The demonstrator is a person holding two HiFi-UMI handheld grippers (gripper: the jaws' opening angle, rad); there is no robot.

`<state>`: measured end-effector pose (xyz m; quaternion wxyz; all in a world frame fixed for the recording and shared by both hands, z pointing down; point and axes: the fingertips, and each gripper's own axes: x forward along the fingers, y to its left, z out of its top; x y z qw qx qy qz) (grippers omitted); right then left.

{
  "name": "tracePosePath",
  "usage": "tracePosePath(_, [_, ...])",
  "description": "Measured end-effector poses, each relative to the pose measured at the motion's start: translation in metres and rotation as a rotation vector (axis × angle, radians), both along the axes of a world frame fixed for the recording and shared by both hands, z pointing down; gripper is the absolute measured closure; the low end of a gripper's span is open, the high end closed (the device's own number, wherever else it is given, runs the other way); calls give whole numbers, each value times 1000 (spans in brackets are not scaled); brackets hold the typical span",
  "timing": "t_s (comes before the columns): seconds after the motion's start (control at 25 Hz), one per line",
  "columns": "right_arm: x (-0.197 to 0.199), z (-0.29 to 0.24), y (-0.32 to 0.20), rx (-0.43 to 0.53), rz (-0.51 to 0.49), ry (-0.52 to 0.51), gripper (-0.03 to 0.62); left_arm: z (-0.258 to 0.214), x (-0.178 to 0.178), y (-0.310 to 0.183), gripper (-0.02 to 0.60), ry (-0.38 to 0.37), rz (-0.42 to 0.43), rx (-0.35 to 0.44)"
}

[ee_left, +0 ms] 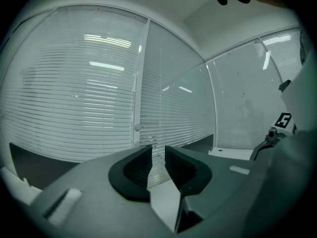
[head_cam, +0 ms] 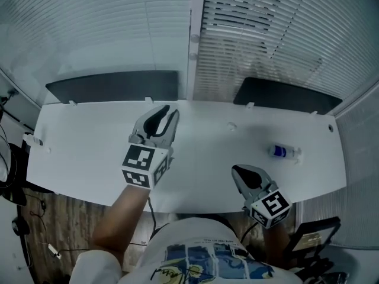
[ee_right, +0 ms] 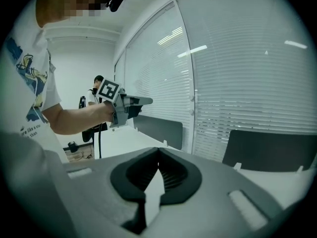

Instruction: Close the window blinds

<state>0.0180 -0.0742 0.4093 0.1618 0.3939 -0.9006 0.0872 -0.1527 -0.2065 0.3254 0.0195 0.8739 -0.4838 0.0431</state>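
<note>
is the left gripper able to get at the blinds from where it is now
Probably yes. The left gripper points over bare desk toward the gap between the two dark panels, jaws apart and empty, with nothing between it and the blinds.

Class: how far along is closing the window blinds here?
Done: slats of the left blind look shut. In hand: nothing gripped; the left gripper, jaws apart and empty, points toward the frame between the blinds; the right gripper is shut and empty. Left: the right blind shows dark gaps, so seems partly open.
</note>
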Motion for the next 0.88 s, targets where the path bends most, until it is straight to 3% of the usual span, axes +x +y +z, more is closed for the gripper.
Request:
tracePosePath(0.2, [-5, -11, -5, 5, 25, -21, 592, 3, 0, 27, 579, 0, 56, -11])
tracePosePath(0.36, [-6, -10, -1, 17, 37, -13, 591, 15, 1, 55, 580, -10, 109, -48])
tracePosePath(0.88, [-54, -19, 58, 60, 63, -2, 591, 42, -47, 164, 580, 8, 184, -88])
